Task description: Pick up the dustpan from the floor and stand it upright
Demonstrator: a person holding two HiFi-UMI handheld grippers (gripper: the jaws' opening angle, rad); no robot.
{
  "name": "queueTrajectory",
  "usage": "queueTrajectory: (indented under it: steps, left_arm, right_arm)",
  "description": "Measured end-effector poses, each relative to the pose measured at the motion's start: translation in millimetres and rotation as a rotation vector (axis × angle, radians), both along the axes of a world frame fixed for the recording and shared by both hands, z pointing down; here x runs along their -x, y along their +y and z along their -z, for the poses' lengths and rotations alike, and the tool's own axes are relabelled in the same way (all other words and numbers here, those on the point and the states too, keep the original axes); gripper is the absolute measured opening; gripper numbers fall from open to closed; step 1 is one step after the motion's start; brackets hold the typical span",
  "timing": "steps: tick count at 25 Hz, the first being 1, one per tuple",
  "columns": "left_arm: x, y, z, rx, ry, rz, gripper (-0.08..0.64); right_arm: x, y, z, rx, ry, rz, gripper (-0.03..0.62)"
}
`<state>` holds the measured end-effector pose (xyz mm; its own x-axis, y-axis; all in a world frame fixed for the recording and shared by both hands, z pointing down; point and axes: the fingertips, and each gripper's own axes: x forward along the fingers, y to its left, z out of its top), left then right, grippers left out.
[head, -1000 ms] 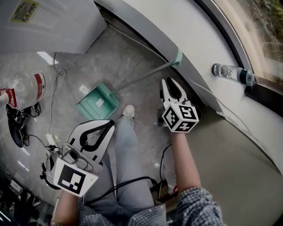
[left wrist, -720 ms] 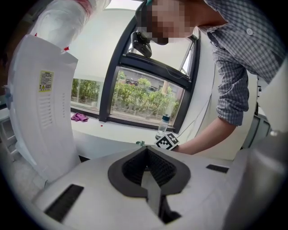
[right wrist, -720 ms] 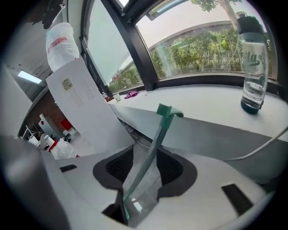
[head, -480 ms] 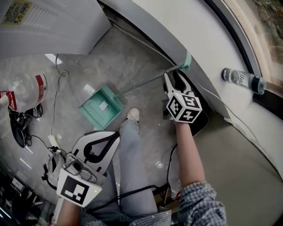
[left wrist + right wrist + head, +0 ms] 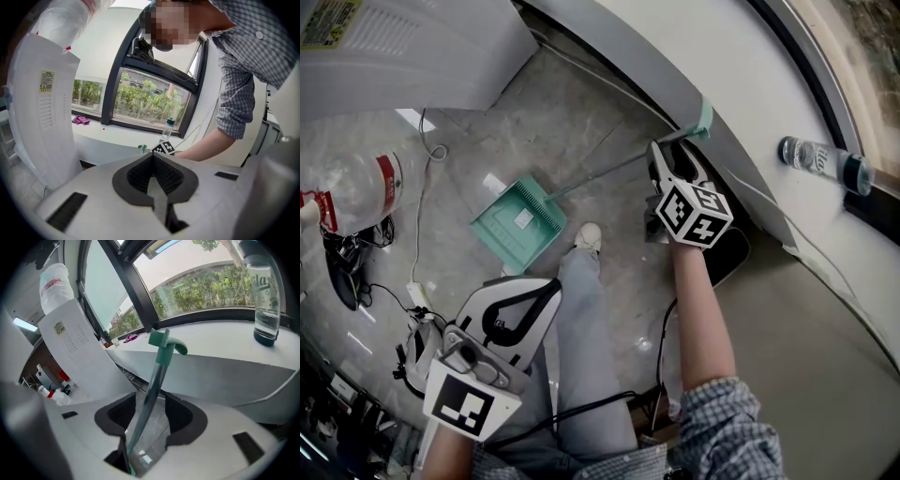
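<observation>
**Dustpan** [image 5: 517, 223]: pan flat on the floor, centre left. Its handle [image 5: 609, 169] slants to the upper right, with the tip against the white ledge [image 5: 722, 56].
**Right tongs** [image 5: 670, 161]: lower than a second ago, now astride the handle near its top. Jaws opening, not yet pressing it.
**Left tongs** [image 5: 530, 291]: clenched, empty, lower left.
**Status:** grasp judged imminent; lift and standing upright still to do.

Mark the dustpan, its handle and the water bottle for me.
dustpan [image 5: 512, 232]: head view, on its ribbed tray.
handle [image 5: 158, 363]: right gripper view, on the shaft.
water bottle [image 5: 812, 157]: head view, on its clear body.
</observation>
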<state>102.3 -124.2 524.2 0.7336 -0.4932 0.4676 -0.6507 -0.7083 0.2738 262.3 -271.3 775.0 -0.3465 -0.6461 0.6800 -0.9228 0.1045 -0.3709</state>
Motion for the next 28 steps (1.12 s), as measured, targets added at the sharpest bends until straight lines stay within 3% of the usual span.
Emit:
queueTrajectory:
  steps: [1,3,7,13,19,24,28]
  left_arm:
    - [0,1,-1,0.000,-0.003,-0.004,0.006]
    - [2,2,-2,-0.001,-0.011,-0.008,0.007]
    - [5,3,0,-0.011,-0.015,0.003,0.006]
    - [6,-1,9,-0.036,-0.015,-0.005,0.007]
    - [8,-1,26,-0.062,-0.005,-0.007,0.006]
    - [21,1,36,-0.109,-0.058,-0.030,0.006]
    - [39,2,45,-0.114,-0.055,-0.006,0.007]
  right_arm:
    - [0,-2,-1,0.000,0.003,0.001,0.192]
    - [2,-5,1,-0.004,-0.010,0.009,0.112]
    - [21,1,20,-0.011,-0.114,0.015,0.092]
    - [39,23,53,-0.051,-0.168,-0.014,0.083]
    - [53,42,88,-0.083,-0.163,0.008,0.081]
    - [65,56,112,-0.102,-0.132,0.050,0.081]
    - [90,65,136,-0.140,-0.101,0.123,0.083]
